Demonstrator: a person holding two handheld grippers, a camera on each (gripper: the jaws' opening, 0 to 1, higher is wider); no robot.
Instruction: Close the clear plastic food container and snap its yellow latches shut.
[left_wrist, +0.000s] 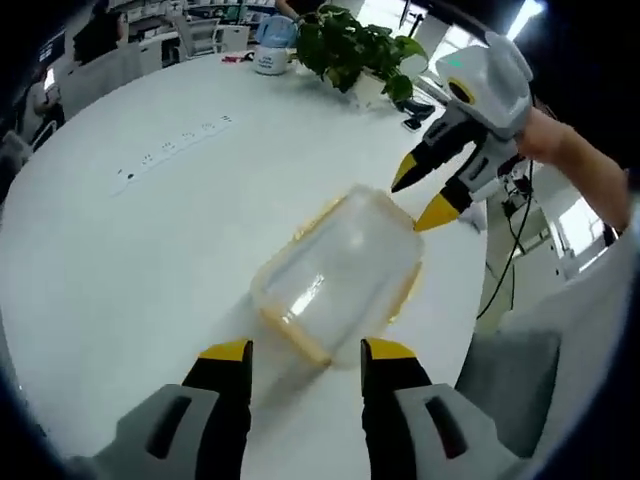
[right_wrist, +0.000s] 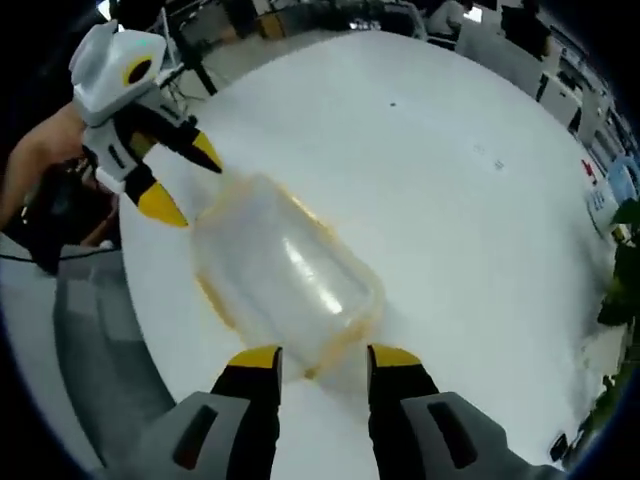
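Container work looks close to its end. Clear plastic food container (left_wrist: 338, 277) lies on a white round table (left_wrist: 130, 280) with its lid down over the body, so closing appears done. Whether each of the yellow latches (left_wrist: 290, 333) is snapped flat cannot be told; the yellow trim along the rim is blurred. Nothing can be seen inside the container through its clear walls; it looks empty.

Left gripper (left_wrist: 303, 352) sits at one short end of the container, jaws parted wide, holding nothing, tips just beside the latch there. Right gripper (right_wrist: 322, 357) sits at the opposite short end, jaws likewise spread wide and empty, tips just beside that end's rim. Each gripper faces the other across the container.

Likely left to do: press any latch not yet seated, a judgement only.

Beyond the container from the left gripper, well apart, lie a white power strip (left_wrist: 170, 150), a leafy potted plant (left_wrist: 352, 48) and a small tub (left_wrist: 270, 62).
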